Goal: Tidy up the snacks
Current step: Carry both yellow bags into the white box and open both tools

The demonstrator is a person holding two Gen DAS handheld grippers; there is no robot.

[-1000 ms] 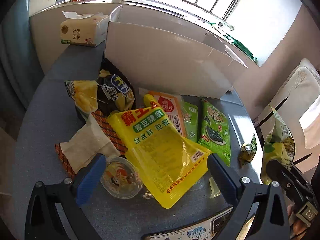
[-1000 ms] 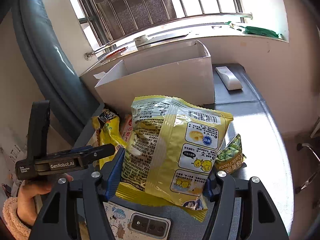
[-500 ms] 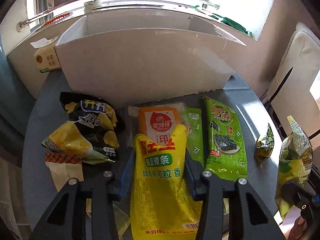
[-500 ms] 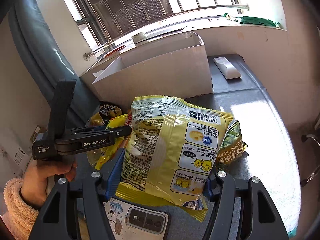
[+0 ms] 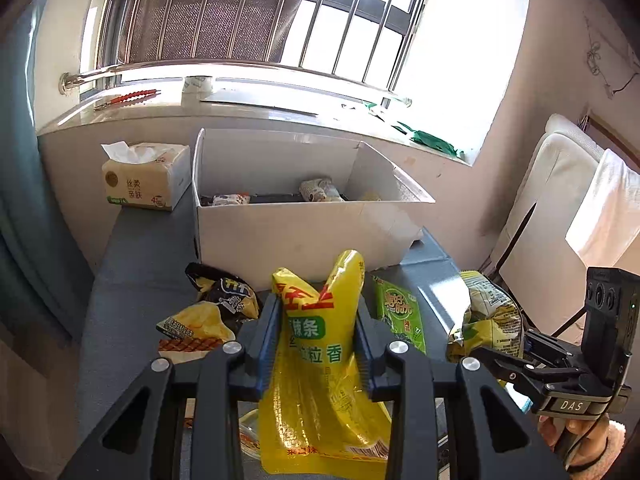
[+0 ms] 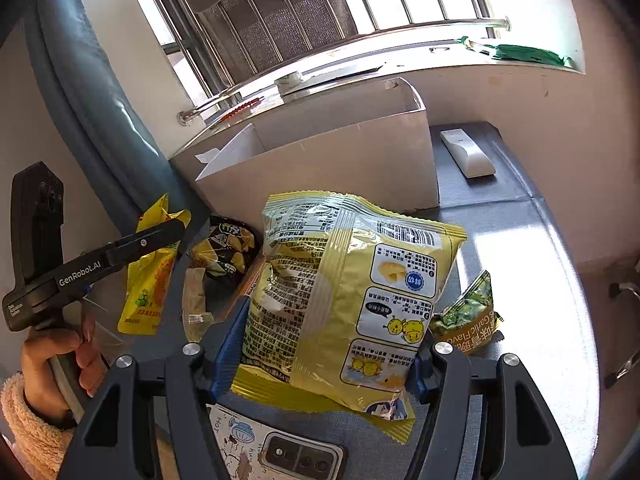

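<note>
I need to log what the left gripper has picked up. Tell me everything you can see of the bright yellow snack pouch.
The yellow pouch is glossy soft plastic with red characters on top, a green label band and a clear lower window. The left gripper, whose jaws have just been closing, pinches its upper half, creasing it so the top splays into two peaks. It hangs upright off the grey tabletop, in front of the white box. From the right wrist it shows beside the gripper.
</note>
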